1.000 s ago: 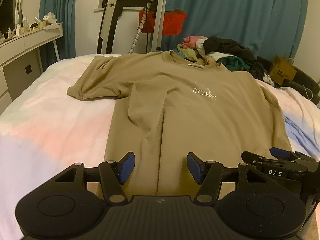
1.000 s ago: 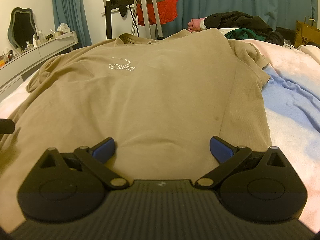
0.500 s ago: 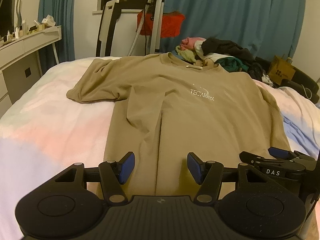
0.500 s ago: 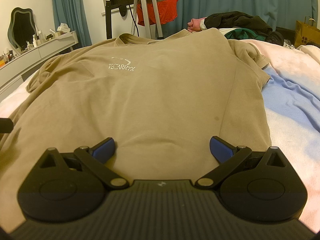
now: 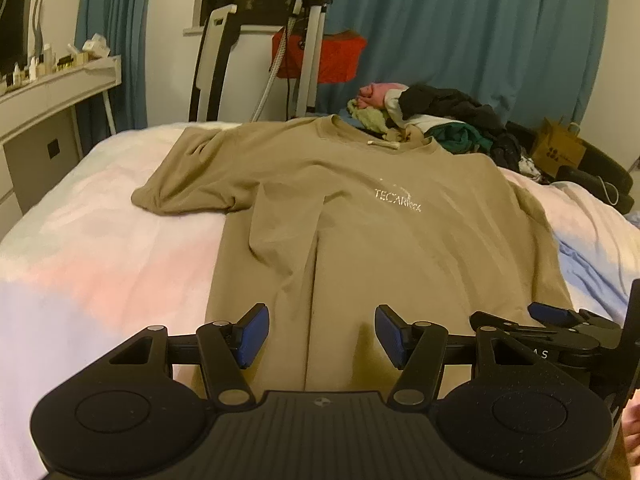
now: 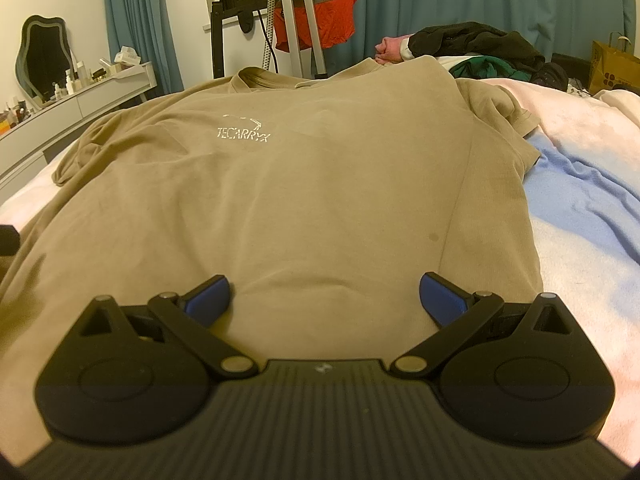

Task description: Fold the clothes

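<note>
Both grippers low over tan tee's hem, tilted down.
L gripper [image 5: 318, 336] jaws parted, nothing btwn; R gripper [image 6: 324, 300] spread wide, empty. Tee [image 6: 300, 184] flat on bed [image 5: 100, 264], front up.

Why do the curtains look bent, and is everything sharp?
Left wrist view: fisheye lens bows the teal curtains and darkens the corners; dim yellowish light; the T-shirt logo looks soft. Right wrist view: same warping, but the T-shirt logo reads crisply.
</note>
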